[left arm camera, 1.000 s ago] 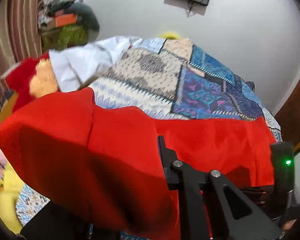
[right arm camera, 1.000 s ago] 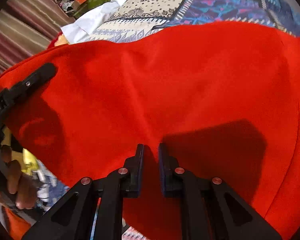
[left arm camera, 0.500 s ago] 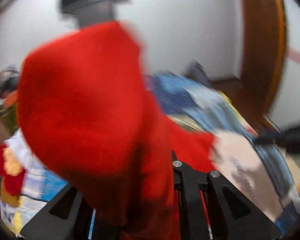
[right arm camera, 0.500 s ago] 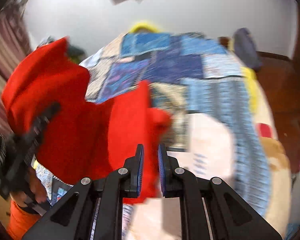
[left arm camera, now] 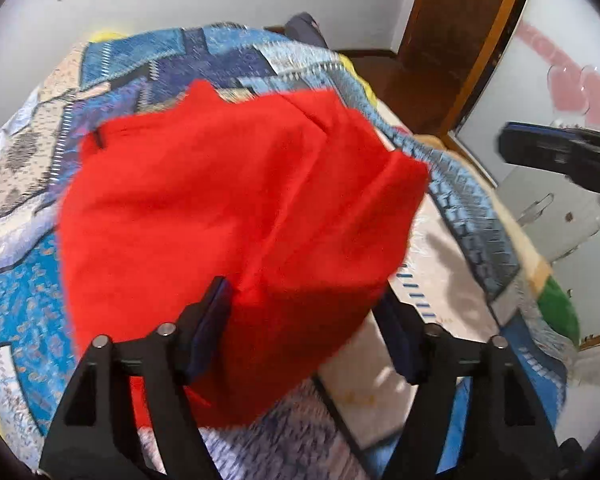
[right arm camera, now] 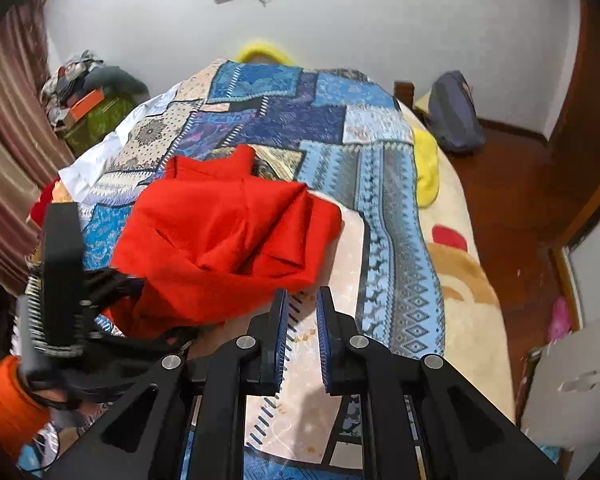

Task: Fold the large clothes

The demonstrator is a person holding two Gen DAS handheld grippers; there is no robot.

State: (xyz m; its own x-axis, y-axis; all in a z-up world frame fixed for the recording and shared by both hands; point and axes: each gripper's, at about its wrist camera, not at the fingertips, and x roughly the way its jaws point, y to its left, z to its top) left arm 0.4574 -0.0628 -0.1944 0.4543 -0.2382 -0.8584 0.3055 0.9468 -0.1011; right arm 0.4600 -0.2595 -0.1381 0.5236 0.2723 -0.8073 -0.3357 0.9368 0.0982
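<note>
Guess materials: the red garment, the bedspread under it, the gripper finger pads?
Red garment: looks like matte woven or fine-knit cloth; it holds soft creases with no sheen. Patchwork bedspread: printed fabric, probably cotton or a blend, lying flat and dull. Pads of the right hand-held gripper: blue ribbed insert, likely rubber or soft plastic, on matte black plastic fingers.

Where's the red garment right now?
In the right wrist view the red garment lies bunched left of centre on the patchwork bedspread, just ahead of the left hand-held gripper, whose fingers spread around its near edge.
</note>
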